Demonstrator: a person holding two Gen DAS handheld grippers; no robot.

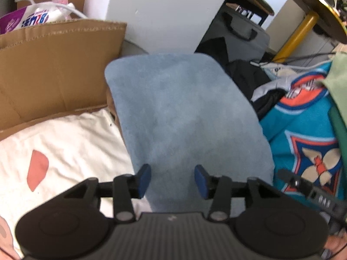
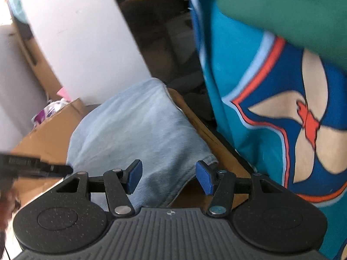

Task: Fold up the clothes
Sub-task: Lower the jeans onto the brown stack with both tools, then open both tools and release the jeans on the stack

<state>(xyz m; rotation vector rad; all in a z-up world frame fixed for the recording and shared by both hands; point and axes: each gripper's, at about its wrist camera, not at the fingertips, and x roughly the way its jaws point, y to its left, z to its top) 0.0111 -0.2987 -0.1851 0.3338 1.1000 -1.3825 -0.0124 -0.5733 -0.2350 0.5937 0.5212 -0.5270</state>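
I judge the blue towel [image 1: 184, 112] folded, lying at the table's [image 2: 208, 134] edge; both my left gripper [image 1: 172, 181] and right gripper [image 2: 169, 177] hover fingers apart, empty. Next: pick the teal shirt [image 2: 260, 112].

Folded towel [image 1: 186, 117]: is lying in the middle, reaching to the far edge of the wooden table [image 2: 219, 149].
Left gripper [image 1: 172, 181]: is hovering over the near end of the towel, jaws apart.
Right gripper [image 2: 169, 177]: is hovering over the near right corner of the towel, jaws apart.
Printed cloth [image 1: 65, 149]: is lying left of the towel, touching it.
Cardboard box [image 1: 54, 65]: is standing behind the printed cloth, left of the towel.
Patterned jersey [image 1: 303, 134]: is lying right of the towel.
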